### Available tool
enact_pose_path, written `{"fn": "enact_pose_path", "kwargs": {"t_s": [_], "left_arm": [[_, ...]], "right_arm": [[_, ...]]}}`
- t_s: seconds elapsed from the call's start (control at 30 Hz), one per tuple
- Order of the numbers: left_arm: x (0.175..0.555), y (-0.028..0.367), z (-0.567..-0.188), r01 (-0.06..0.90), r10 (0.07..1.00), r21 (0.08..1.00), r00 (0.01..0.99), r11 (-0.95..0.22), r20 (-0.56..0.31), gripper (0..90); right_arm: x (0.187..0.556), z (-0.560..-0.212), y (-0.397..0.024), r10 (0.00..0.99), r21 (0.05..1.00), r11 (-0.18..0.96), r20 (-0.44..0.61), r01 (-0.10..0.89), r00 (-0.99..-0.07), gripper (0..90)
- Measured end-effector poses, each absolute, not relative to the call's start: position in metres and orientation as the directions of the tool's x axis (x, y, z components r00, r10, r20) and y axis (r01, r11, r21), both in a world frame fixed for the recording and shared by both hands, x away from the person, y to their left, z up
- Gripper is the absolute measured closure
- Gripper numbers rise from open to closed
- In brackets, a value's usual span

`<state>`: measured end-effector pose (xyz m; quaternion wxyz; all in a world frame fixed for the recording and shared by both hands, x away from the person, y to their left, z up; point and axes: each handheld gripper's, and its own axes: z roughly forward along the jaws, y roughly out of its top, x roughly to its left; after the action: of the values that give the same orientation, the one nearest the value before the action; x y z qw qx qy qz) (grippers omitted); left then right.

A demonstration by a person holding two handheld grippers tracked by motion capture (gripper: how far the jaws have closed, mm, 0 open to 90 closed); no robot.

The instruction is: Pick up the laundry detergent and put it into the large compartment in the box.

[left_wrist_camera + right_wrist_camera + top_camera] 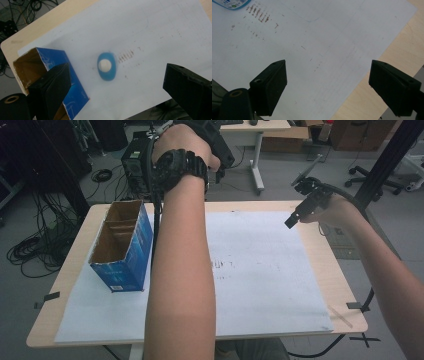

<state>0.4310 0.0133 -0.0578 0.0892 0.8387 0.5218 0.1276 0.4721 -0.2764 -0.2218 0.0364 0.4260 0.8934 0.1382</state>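
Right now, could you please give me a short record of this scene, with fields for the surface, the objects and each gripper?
surface: wooden table covered by a white paper sheet with faint dark marks
box: open blue cardboard box, brown inside, on the sheet's left part
small object: blue item with a white centre, lying on the sheet beside the box; blurred
left gripper: raised above the sheet, jaws wide apart, holding nothing
right gripper: over the sheet's right edge, jaws wide apart, holding nothing
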Motion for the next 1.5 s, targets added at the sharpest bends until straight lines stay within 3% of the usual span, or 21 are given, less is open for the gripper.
{"fn": "enact_pose_path", "kwargs": {"t_s": [0.5, 0.93, 1.5], "left_arm": [[0.438, 0.015, -0.058, 0.846, 0.897, 0.298, 0.425, -0.442, 0.124, 7.1], [0.437, 0.022, -0.058, 0.844, 0.908, 0.342, 0.412, -0.413, 0.078, 14.7], [0.442, 0.030, -0.060, 0.853, 0.927, 0.368, 0.363, -0.370, 0.089, 9.9]], "right_arm": [[0.475, -0.224, -0.277, 0.768, 0.277, 0.601, 0.057, 0.749, -0.638, 14.7], [0.475, -0.225, -0.275, 0.763, 0.280, 0.607, 0.057, 0.744, -0.644, 14.5], [0.476, -0.225, -0.276, 0.764, 0.281, 0.607, 0.053, 0.744, -0.643, 14.5]]}}
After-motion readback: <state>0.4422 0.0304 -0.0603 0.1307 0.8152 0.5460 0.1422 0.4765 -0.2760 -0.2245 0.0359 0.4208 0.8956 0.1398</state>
